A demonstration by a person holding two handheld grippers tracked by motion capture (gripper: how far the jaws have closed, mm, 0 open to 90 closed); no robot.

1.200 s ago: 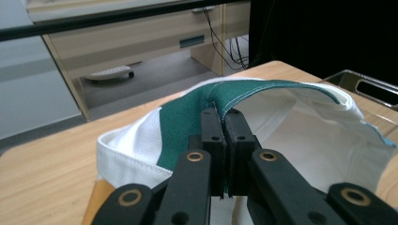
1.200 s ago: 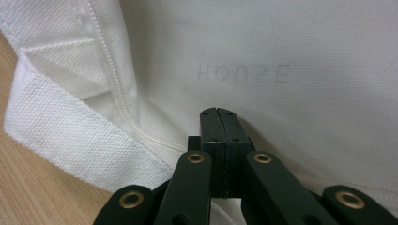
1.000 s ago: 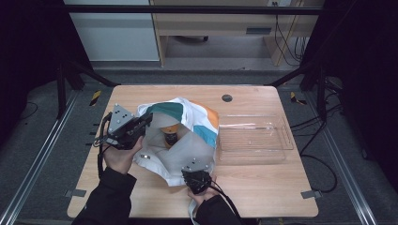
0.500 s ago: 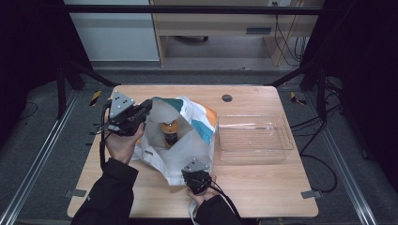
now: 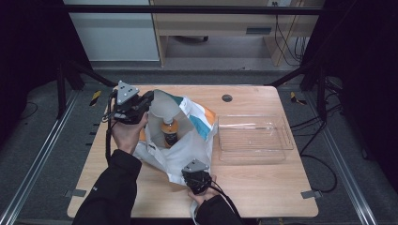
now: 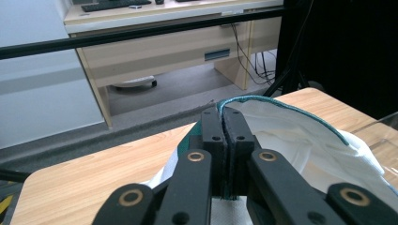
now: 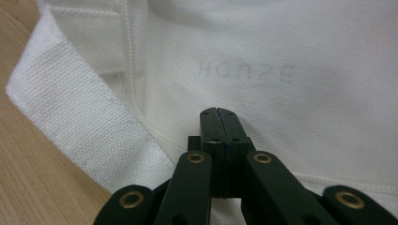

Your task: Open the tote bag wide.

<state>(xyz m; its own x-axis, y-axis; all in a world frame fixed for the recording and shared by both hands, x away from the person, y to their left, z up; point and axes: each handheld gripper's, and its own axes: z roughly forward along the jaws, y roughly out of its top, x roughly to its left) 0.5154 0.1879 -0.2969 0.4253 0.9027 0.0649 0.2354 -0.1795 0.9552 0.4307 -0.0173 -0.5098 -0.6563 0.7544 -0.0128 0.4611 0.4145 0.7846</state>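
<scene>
A white fabric bag with teal and orange patches lies open at the table's left middle. Inside it stands a bottle of orange liquid with a pale cap. My left gripper is at the bag's far left and holds its rim up. In the left gripper view the left gripper is shut on the teal-edged rim. My right gripper sits at the bag's near edge. Seen from the right gripper view, the right gripper is closed against white cloth printed with faint letters.
A clear plastic tray stands just right of the bag. A small black grommet is set in the wooden table near its far edge. Black frame poles and cables stand around the table.
My left gripper has lifted the bag's rim up and away from me, which opens the mouth wider and shows the bottle. The right gripper has stayed in place.
</scene>
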